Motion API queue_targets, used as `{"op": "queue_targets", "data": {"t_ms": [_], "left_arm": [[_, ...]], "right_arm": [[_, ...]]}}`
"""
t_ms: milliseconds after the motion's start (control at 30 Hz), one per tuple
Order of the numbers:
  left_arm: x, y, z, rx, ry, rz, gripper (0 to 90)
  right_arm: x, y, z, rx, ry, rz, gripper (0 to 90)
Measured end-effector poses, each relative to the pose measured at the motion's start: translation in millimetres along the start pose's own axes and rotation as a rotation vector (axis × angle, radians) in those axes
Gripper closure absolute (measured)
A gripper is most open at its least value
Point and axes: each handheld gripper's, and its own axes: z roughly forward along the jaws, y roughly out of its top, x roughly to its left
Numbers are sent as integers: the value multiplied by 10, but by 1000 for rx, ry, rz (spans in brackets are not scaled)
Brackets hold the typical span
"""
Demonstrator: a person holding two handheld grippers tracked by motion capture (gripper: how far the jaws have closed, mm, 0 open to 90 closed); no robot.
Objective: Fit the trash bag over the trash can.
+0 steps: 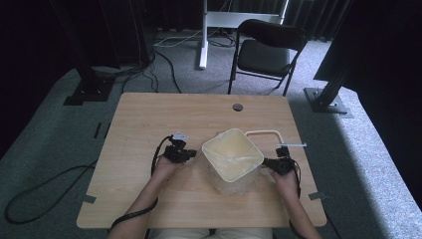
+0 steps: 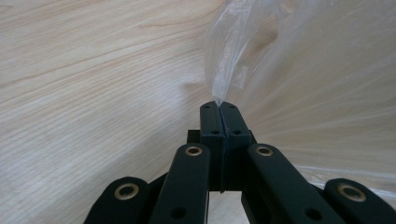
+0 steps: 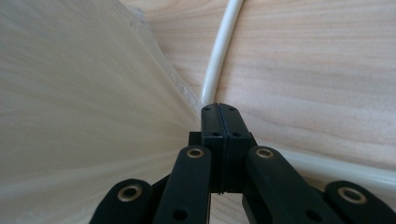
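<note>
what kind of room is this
Probably a lab or recording studio: black curtains hang around a grey carpet, black stand bases flank the light wooden table, and a black folding chair waits behind.

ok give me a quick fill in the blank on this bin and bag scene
1. The left gripper is shut on a fold of clear ____ film.
2. The white bin stands between the two ____.
3. The bin rests on a ____ table.
4. Beyond the table stands a black folding ____.

Missing words: plastic; grippers; wooden; chair
</note>
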Motion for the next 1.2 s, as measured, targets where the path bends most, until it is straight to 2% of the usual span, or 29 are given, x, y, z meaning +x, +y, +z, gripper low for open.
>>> {"op": "queue_targets", "data": {"t_ms": [33, 100, 167, 200, 233, 267, 300, 367, 433, 467, 567, 633, 700, 767, 800, 833, 867, 967, 1067, 1167, 1200], "left_arm": [[13, -4, 5, 1, 21, 4, 900], [31, -8, 9, -1, 14, -5, 900], [30, -8, 12, 1, 23, -6, 900], [21, -9, 8, -6, 32, -11, 885], [21, -13, -1, -16, 27, -5, 828], [20, -22, -16, -27, 15, -11, 812], [20, -31, -35, -36, 16, -15, 783], [30, -57, -89, -54, 28, -17, 722], [62, -95, -151, -67, 36, -33, 701], [77, -120, -187, -77, 39, -34, 689], [119, -205, -293, -96, 62, -43, 669], [154, -267, -375, -123, 62, -61, 641], [173, -325, -452, -154, 61, -67, 622], [167, -381, -519, -174, 57, -69, 612], [167, -381, -519, -174, 57, -69, 612], [132, -438, -582, -192, 46, -74, 612], [106, -464, -614, -200, 44, -68, 598], [24, -543, -688, -220, 27, -42, 558], [-50, -626, -720, -233, 5, -38, 540], [-120, -673, -725, -236, -5, -24, 534], [-138, -678, -729, -241, -10, -20, 533]], "right_arm": [[-16, -11, 10, 4, -2, 0, 900], [-57, -33, 23, 4, 8, 16, 900], [-70, -38, 29, 2, 13, 23, 900], [-69, -39, 31, 1, 17, 26, 900], [-66, -39, 33, 4, 20, 23, 898], [-62, -38, 34, 5, 20, 20, 871], [-58, -37, 33, 5, 23, 20, 812], [-45, -26, 4, -1, 27, 15, 763], [-42, -7, -41, -21, 17, 11, 674], [-43, 4, -62, -25, 15, 12, 667], [-61, 49, -157, -59, 1, 13, 564], [-80, 83, -237, -79, -18, 17, 505], [-82, 127, -337, -107, -41, 10, 490], [-72, 176, -441, -150, -34, 15, 451], [-72, 176, -441, -150, -34, 15, 451], [-59, 203, -491, -169, -26, 20, 441], [-7, 254, -589, -211, -3, 23, 411], [142, 331, -704, -256, 43, -1, 351], [331, 389, -760, -266, 128, -40, 293], [550, 409, -755, -264, 219, -78, 288], [629, 407, -740, -255, 235, -94, 287]]}}
